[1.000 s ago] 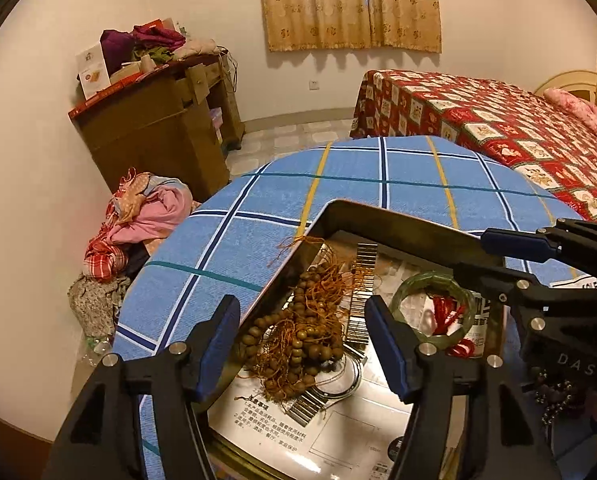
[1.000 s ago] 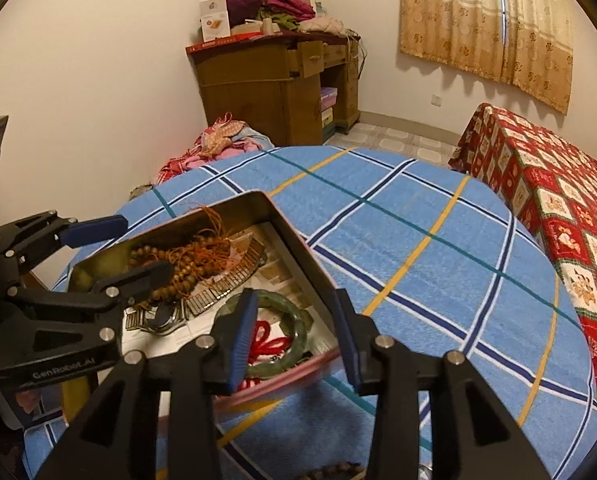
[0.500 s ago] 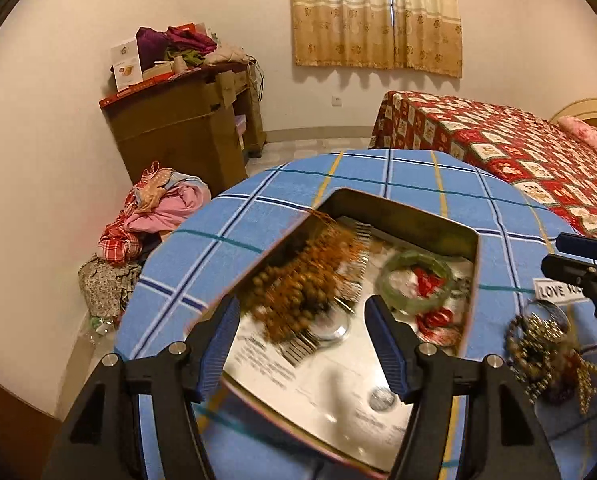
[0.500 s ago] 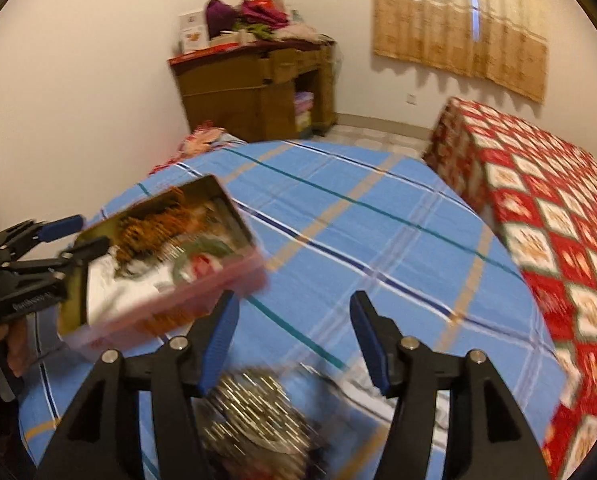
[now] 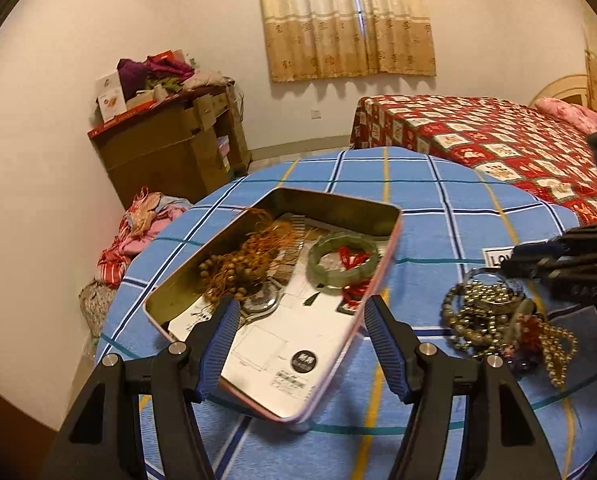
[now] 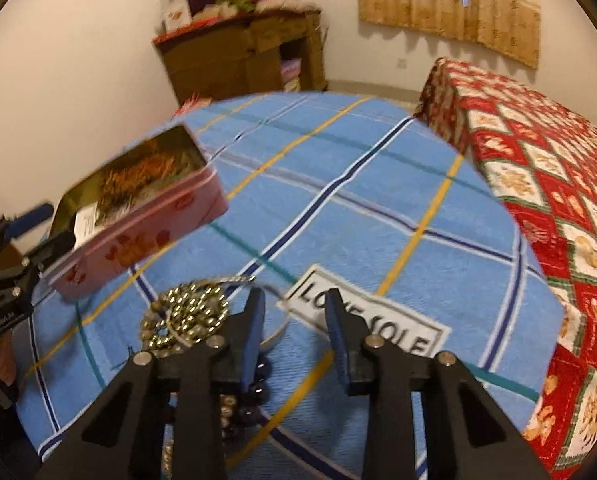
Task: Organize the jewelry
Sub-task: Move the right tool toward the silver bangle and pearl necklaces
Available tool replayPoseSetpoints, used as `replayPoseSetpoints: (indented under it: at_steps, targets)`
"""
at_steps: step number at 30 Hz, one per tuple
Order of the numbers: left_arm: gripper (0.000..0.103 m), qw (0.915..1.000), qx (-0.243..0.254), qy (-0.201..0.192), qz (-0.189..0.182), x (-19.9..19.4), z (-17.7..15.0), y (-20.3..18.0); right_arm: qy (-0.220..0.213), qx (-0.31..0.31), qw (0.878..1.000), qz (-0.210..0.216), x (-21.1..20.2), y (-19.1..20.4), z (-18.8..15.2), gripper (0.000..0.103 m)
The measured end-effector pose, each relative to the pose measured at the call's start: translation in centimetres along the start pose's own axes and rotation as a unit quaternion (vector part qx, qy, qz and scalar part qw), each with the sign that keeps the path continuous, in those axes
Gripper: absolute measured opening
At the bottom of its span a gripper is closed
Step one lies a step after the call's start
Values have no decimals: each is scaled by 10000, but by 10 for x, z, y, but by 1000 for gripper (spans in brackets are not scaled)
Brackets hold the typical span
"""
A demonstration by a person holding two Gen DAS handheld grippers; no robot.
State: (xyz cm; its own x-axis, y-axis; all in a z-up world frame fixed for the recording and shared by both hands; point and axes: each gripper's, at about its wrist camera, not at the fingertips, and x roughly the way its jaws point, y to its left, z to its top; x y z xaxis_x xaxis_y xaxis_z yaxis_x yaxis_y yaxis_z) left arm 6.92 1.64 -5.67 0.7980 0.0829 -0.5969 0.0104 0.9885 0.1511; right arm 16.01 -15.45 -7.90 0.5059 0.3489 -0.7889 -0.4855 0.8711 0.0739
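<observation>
Left wrist view: sits behind the left gripper (image 5: pixel 298 340), looks forward and down, close over the pink tin (image 5: pixel 282 300); curtain (image 5: pixel 348 20) at 12 o'clock, bed (image 5: pixel 498 148) at 2 o'clock.
Right wrist view: sits behind the right gripper (image 6: pixel 294 332), tilted down more steeply, near the tablecloth (image 6: pixel 378 200); the tin (image 6: pixel 138 224) at 10 o'clock.
Shared part: tin, bead pile (image 5: pixel 506 320) (image 6: pixel 186 316), tablecloth, wooden cabinet (image 5: pixel 170 152) (image 6: pixel 242 56), curtain, bed.

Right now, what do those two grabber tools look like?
Each hand-held gripper is a matt black plastic frame of angular bars joined by silver bolts. The left hand-held gripper and right hand-held gripper each end in two fingers lined with ribbed blue pads. Small white lettering marks one body's side.
</observation>
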Motion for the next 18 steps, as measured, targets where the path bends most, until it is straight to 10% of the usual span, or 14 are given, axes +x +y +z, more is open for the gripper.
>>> replayPoseSetpoints:
  at_steps: [13, 18]
  targets:
    - [65, 9994, 235, -38, -238, -4, -2, -29, 255, -334, 9990, -128, 13, 16, -4, 23]
    - [65, 9994, 221, -32, -266, -5, -4, -28, 1, -349, 9990, -272, 4, 18, -15, 6]
